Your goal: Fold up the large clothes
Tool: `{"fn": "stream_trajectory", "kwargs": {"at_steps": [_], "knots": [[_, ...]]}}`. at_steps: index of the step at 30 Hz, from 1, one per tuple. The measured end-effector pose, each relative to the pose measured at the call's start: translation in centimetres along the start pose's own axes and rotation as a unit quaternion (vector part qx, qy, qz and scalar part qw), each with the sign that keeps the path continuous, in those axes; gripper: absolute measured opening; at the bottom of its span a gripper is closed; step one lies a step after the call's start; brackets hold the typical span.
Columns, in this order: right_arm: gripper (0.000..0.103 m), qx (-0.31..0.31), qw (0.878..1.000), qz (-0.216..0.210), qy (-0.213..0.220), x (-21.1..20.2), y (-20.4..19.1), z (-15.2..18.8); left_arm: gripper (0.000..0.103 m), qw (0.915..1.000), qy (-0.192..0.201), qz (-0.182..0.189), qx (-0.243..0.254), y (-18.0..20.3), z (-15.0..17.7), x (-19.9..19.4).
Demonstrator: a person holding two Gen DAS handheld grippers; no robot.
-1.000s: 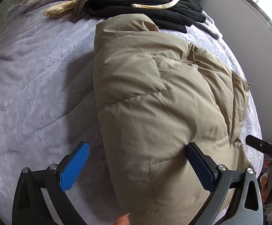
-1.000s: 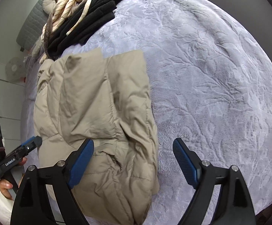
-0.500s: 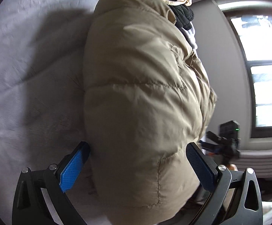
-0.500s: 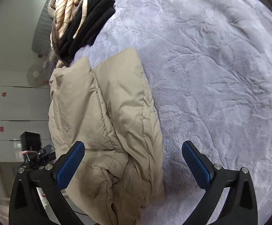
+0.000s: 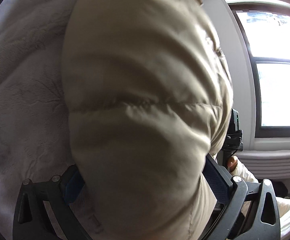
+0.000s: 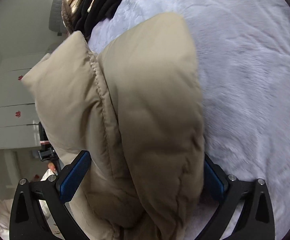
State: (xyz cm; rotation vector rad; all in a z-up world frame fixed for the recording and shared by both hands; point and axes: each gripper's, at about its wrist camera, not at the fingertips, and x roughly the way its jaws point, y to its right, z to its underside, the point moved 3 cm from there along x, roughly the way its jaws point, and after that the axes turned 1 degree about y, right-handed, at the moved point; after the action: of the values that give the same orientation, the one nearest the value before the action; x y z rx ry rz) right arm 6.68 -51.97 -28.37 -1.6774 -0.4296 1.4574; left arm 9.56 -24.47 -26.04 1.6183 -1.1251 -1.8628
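Observation:
A folded beige puffer jacket (image 5: 145, 104) fills the left wrist view, bulging between the blue-padded fingers of my left gripper (image 5: 143, 182). The jaws stand wide, one pad on each side of the bundle, pressed against it. In the right wrist view the same jacket (image 6: 145, 110) sits between the fingers of my right gripper (image 6: 145, 172), also wide apart and touching the padding on both sides. The jacket looks lifted off the lilac bedspread (image 6: 255, 80). Each gripper shows at the edge of the other's view.
A pile of black and striped cream clothes (image 6: 89, 4) lies at the far end of the bed. A window (image 5: 281, 70) and grey wall are on the right in the left wrist view. White cabinets (image 6: 11, 110) stand left in the right wrist view.
Both grippers have pushed forward so the jacket now sits deep between their fingers. The bundle has tilted up from the bed, and the views have swung toward the window and the cabinets.

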Motion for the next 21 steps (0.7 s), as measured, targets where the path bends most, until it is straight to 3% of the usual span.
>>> {"fn": "stream_trajectory", "kwargs": {"at_steps": [5, 6, 7, 9, 12, 17, 21], "knots": [[0.103, 0.020, 1.000, 0.000, 0.006, 1.2, -0.4, -0.4, 0.103, 0.9997, 0.014, -0.011, -0.019, 0.5, -0.2, 1.1], [0.099, 0.025, 1.000, 0.001, 0.008, 1.1, -0.6, -0.4, 0.102, 0.9995, 0.020, -0.015, -0.018, 0.9, -0.1, 1.0], [0.092, 0.030, 1.000, -0.002, 0.010, 1.1, -0.7, -0.2, 0.096, 0.9992, 0.029, -0.022, -0.014, 1.3, 0.1, 0.8], [0.064, 0.036, 0.999, -0.008, 0.019, 0.7, -1.3, 0.1, 0.088, 0.9986, 0.043, -0.030, -0.007, 2.2, 0.4, 0.2], [0.046, 0.017, 0.999, -0.002, 0.033, -0.1, -3.2, 0.7, 0.082, 0.9979, 0.055, -0.032, 0.011, 3.7, 0.5, -0.7], [0.042, -0.001, 0.998, -0.015, 0.056, 0.0, -7.2, 1.7, 0.082, 0.9962, 0.075, -0.024, 0.036, 5.3, 0.9, -3.9], [0.042, -0.013, 0.997, -0.029, 0.063, 2.5, -11.0, 2.1, 0.082, 0.9942, 0.095, -0.025, 0.042, 4.7, 1.0, -7.9]]}}
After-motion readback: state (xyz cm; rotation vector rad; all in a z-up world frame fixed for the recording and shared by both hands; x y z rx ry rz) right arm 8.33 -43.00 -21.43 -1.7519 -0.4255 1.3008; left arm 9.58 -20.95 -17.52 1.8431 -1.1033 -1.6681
